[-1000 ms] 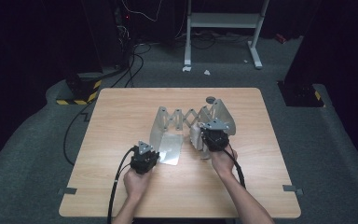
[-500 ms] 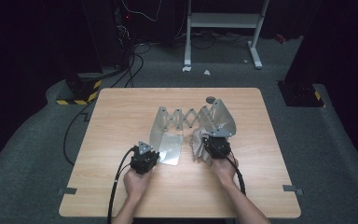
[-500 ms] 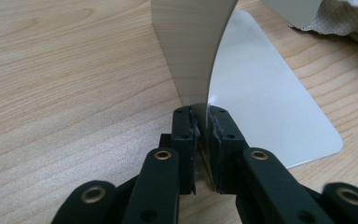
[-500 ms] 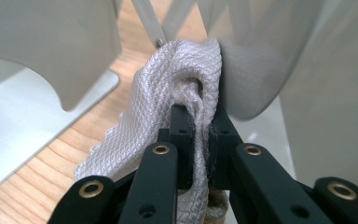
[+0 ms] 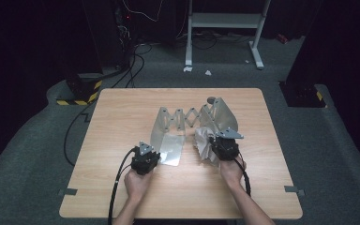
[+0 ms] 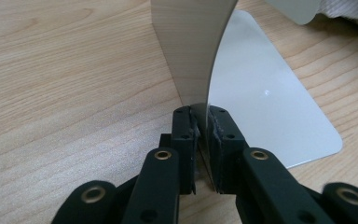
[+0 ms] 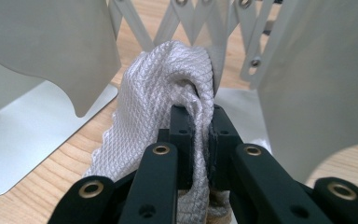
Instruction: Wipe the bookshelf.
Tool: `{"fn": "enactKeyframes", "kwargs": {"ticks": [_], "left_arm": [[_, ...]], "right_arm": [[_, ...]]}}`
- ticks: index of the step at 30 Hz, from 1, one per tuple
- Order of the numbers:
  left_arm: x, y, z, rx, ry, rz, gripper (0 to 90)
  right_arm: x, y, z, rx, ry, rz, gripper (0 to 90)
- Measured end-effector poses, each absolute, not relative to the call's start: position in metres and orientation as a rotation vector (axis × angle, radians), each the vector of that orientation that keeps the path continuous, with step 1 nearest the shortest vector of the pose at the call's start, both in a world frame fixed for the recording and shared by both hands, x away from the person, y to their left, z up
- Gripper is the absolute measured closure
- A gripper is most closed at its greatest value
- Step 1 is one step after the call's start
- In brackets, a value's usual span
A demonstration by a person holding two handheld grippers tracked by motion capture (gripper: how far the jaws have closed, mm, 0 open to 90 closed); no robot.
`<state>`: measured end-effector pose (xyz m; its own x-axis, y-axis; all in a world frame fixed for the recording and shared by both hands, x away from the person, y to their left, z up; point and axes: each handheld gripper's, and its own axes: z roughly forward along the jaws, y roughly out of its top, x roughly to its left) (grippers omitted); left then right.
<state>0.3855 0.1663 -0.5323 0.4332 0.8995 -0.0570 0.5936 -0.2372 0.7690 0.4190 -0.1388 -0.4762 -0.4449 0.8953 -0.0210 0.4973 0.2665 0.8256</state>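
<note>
Bench [image 5: 122, 117], pale wood, centre of the high view. On it stands an expanding metal rack [image 5: 187, 117]: two curved end plates joined by a scissor lattice, each plate with a flat foot lying on the wood.

Left of frame: left claw [image 5: 151, 151] sits at the near edge of the left plate [image 6: 193, 46]. In the left gripper view its jaws stand narrow, pinched on the lower edge of that upright plate; the flat foot [image 6: 270, 107] lies just to the right of the jaws. Left hand [image 5: 138, 183] enters from the bottom edge, forearm roughly straight up the frame, cable [image 5: 117, 187] trailing back beside it.

Right of centre: right claw [image 7: 199, 135] is closed on a white waffle-weave cloth [image 7: 158, 93], which bunches up over the jaws and lies against the lattice, between the two plates. In the high view the cloth [image 5: 202, 143] shows crumpled on the bench just beside the right plate. Right hand [image 5: 232, 171] enters from bottom right, forearm angled inward.

Judgement: the step looks like wiping or threading the cloth at the lattice while the left claw steadies the rack. Do it well by keeping the left pinch firm and low so the rack cannot skate, and moving the cloth slowly; folds may snag in the scissor joints.
</note>
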Motion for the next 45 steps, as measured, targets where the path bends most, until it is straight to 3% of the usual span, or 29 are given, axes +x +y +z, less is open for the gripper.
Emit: {"fn": "enactKeyframes", "kwargs": {"ticks": [9, 21, 39, 45], "left_arm": [[0.385, 0.166, -0.532, 1.944, 1.261, 0.521, 81.3], [0.386, 0.166, -0.532, 1.944, 1.259, 0.522, 81.3], [0.386, 0.167, -0.532, 1.946, 1.260, 0.521, 81.3], [0.386, 0.166, -0.532, 1.945, 1.259, 0.522, 81.3]], "right_arm": [[0.410, -0.144, -0.437, 1.170, 1.983, 1.129, 83.3], [0.429, -0.123, -0.406, 1.067, 1.972, 1.092, 83.3], [0.447, -0.112, -0.463, 1.141, 2.092, 0.961, 83.4], [0.449, -0.107, -0.467, 1.131, 2.097, 0.953, 83.4]]}}
